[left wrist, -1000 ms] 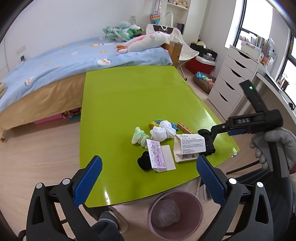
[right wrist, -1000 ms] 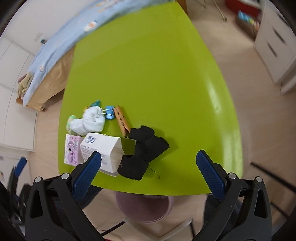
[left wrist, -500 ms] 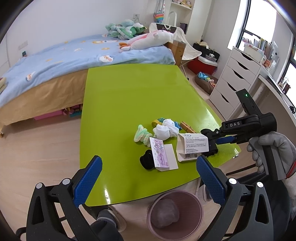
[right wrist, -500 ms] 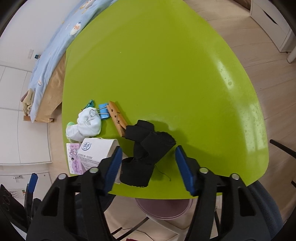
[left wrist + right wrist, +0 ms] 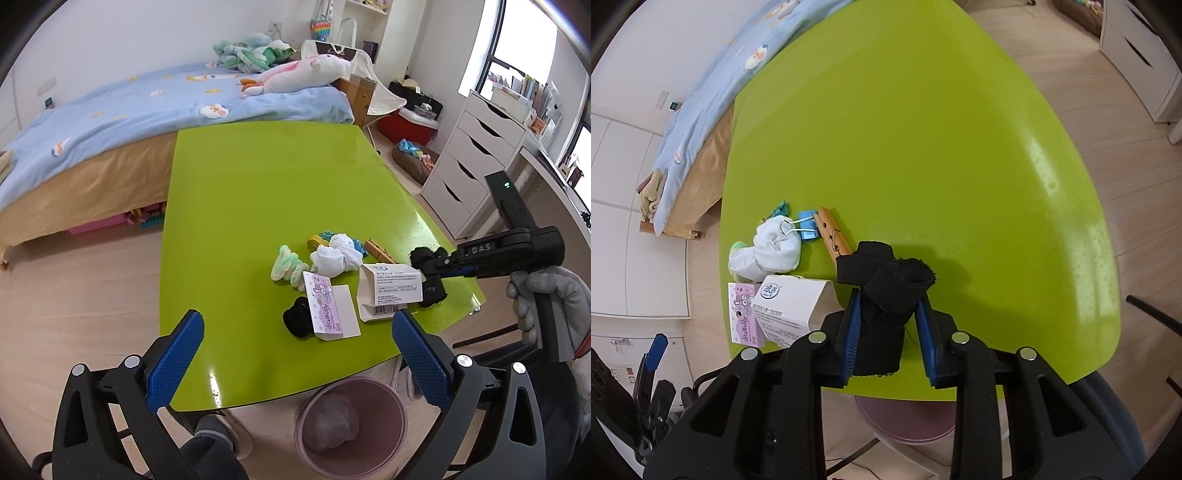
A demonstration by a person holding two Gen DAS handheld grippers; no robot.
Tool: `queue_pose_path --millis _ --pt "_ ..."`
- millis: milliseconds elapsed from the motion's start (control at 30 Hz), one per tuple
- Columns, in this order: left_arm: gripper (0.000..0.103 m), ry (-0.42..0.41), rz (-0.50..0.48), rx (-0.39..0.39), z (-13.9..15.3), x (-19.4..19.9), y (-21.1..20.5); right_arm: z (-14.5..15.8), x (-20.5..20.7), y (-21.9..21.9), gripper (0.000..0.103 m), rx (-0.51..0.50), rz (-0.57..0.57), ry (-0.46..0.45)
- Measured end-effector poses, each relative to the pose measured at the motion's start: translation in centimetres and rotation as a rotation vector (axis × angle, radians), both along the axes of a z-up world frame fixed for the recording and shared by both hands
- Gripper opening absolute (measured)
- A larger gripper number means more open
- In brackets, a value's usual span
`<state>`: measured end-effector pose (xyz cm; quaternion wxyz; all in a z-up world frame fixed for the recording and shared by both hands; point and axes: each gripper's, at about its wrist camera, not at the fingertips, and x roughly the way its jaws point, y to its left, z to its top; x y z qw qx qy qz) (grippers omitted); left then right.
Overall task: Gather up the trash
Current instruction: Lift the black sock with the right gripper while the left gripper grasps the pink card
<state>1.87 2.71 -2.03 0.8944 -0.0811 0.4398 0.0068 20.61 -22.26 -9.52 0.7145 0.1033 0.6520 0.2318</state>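
Observation:
My right gripper point(image 5: 888, 295) points down at the near right corner of the green table point(image 5: 258, 177). Its jaws are closing, and both blue pads touch a crumpled black cloth point(image 5: 886, 280) between them. In the left wrist view the same gripper point(image 5: 430, 269) is held by a gloved hand point(image 5: 546, 295). A white carton point(image 5: 391, 288) lies just left of the cloth. A pink printed card pack point(image 5: 325, 302) rests partly over a black scrunchie point(image 5: 297, 319). My left gripper point(image 5: 297, 321) hangs open over the table's front edge, holding nothing.
A pink bin point(image 5: 347, 381) with a crumpled lump inside stands on the floor under the front edge. White balled socks point(image 5: 332, 254), a green-white scrunchie point(image 5: 288, 266), a wooden clothespin point(image 5: 833, 236) and a blue binder clip point(image 5: 807, 229) lie nearby. Bed behind, white drawers right.
The right gripper's jaws went from wide open to narrow around the black cloth, and it came closer to the cloth. The left gripper stayed where it was.

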Motion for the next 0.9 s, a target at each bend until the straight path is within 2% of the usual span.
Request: queue_pose_path --millis 333,600,800,833,900 --pt "0.098 0.078 -0.006 -0.042 -0.6 2.7 0.9 3.7 -0.7 -1.0 0.028 0.019 0.056 -0.074" --pt "0.098 0.181 -0.011 -0.083 -1.9 5.9 1.4 4.3 -1.2 -1.2 0.028 0.024 0.075 -0.091" --pt "0.097 0.262 -0.03 -0.143 -3.6 8.0 1.0 4.3 -1.1 -1.3 0.028 0.029 0.08 -0.09" --pt "0.095 0.269 -0.032 -0.149 -3.9 8.3 1.0 4.3 -1.1 -1.3 0.028 0.03 0.08 -0.091" --pt "0.085 0.294 -0.034 -0.169 -4.6 8.9 0.9 4.3 -1.1 -1.4 0.028 0.033 0.079 -0.091"
